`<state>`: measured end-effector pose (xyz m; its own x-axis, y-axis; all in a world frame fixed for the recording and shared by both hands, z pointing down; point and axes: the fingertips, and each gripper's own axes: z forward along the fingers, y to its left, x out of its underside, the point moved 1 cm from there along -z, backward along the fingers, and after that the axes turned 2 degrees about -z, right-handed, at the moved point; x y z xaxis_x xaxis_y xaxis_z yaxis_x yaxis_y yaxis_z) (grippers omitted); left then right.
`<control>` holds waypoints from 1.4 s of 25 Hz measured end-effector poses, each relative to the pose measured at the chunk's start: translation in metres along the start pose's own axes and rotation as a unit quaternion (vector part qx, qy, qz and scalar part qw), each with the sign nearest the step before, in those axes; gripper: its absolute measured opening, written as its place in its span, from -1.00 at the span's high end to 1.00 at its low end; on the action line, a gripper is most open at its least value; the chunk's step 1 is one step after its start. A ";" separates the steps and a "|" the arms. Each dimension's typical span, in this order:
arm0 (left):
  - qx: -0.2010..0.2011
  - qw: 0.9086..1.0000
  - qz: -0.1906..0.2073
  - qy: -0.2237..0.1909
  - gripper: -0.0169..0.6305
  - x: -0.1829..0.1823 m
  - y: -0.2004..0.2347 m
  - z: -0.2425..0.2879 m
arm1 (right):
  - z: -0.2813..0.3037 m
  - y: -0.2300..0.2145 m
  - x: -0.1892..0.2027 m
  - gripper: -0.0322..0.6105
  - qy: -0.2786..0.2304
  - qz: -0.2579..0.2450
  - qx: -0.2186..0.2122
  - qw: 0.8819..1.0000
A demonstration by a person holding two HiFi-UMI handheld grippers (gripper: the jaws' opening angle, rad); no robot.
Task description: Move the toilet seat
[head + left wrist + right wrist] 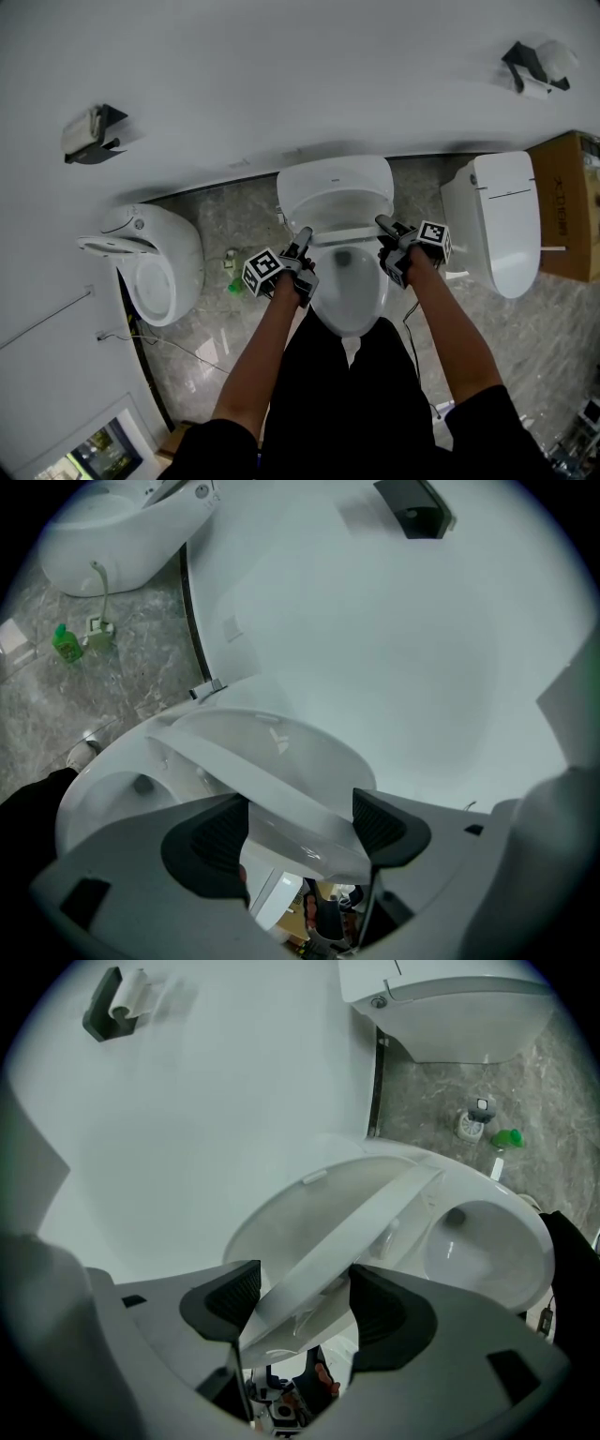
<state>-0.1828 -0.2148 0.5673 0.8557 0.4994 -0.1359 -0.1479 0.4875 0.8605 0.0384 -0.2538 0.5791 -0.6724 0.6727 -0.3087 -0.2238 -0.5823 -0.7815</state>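
Note:
The white toilet (349,298) stands against the wall in the middle of the head view, its bowl open. Its seat (337,208) is raised, leaning back toward the lid and wall. My left gripper (302,236) is at the seat's left side and my right gripper (384,226) at its right side. In the left gripper view the seat's rim (239,771) runs slantwise between the jaws of the left gripper (300,827), which stand wide apart. The right gripper view shows the rim (375,1218) crossing between the jaws of the right gripper (302,1302), also wide, not clamped.
Another toilet (155,262) stands to the left and a third (502,220) to the right, with a cardboard box (572,202) beyond it. Paper holders (89,136) (534,66) hang on the wall. A green bottle (234,284) lies on the marble floor left of the bowl.

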 end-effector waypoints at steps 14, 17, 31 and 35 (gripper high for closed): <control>-0.004 1.000 -0.014 0.004 -0.12 -0.026 -0.013 0.026 | 0.019 0.021 -0.023 0.02 -0.027 0.021 -0.038 0.999; -0.001 1.000 -0.017 -0.005 -0.12 -0.031 -0.015 0.031 | 0.023 0.022 -0.026 0.02 -0.033 0.028 -0.047 0.998; 0.007 0.999 -0.026 -0.028 -0.13 -0.043 -0.018 0.044 | 0.031 0.034 -0.037 0.02 -0.075 0.023 -0.085 0.993; 0.012 0.999 -0.025 -0.040 -0.13 -0.046 -0.019 0.046 | 0.031 0.029 -0.044 0.02 -0.090 0.014 -0.096 0.991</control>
<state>-0.1962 -0.2803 0.5799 0.8988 0.4154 -0.1400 -0.0929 0.4926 0.8653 0.0394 -0.3150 0.5867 -0.7948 0.5560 -0.2433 -0.0765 -0.4895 -0.8686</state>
